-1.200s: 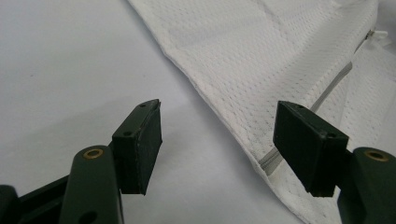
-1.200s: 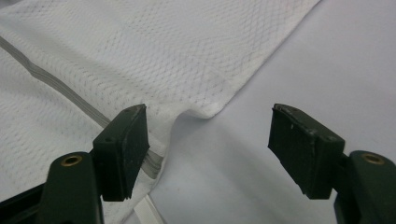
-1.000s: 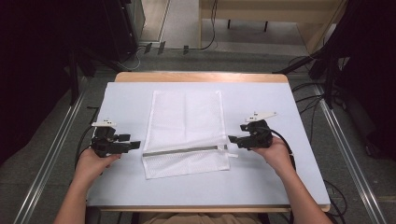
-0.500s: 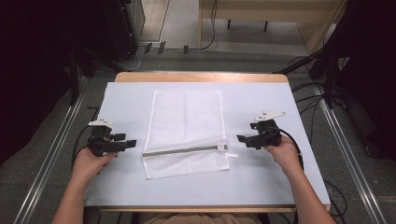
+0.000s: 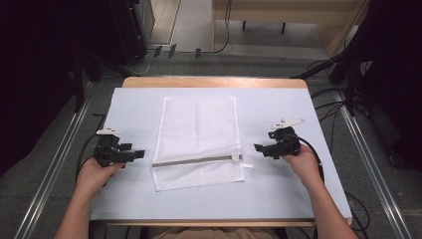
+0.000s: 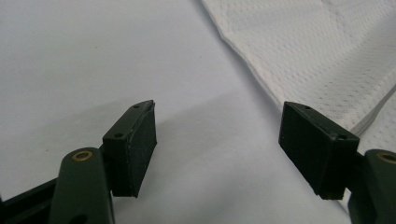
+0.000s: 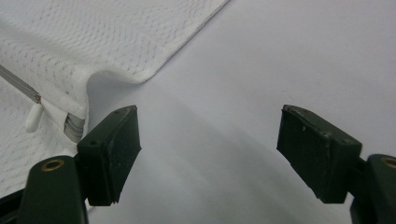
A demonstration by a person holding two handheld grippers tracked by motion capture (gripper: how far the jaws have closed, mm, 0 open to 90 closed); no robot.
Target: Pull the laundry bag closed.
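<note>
A white mesh laundry bag (image 5: 198, 134) lies flat in the middle of the table, its grey zipper (image 5: 196, 161) running across near the front end. A white zipper pull (image 7: 33, 116) sits at the zipper's right end. My left gripper (image 5: 140, 154) rests just left of the bag, open and holding nothing; the bag's edge (image 6: 299, 60) lies beyond its jaws. My right gripper (image 5: 258, 148) stands to the right of the bag, open with bare table between its jaws. The bag's right edge (image 7: 116, 51) is slightly lifted near the zipper.
The table is covered by a pale sheet (image 5: 278, 109) with a wooden rim (image 5: 214, 82) at the far side. Cables (image 5: 328, 109) trail off the right side. Dark equipment and floor rails surround the table.
Both grippers have drawn away from the bag's zipper ends, the left one leftward and the right one rightward. The bag lies as before.
</note>
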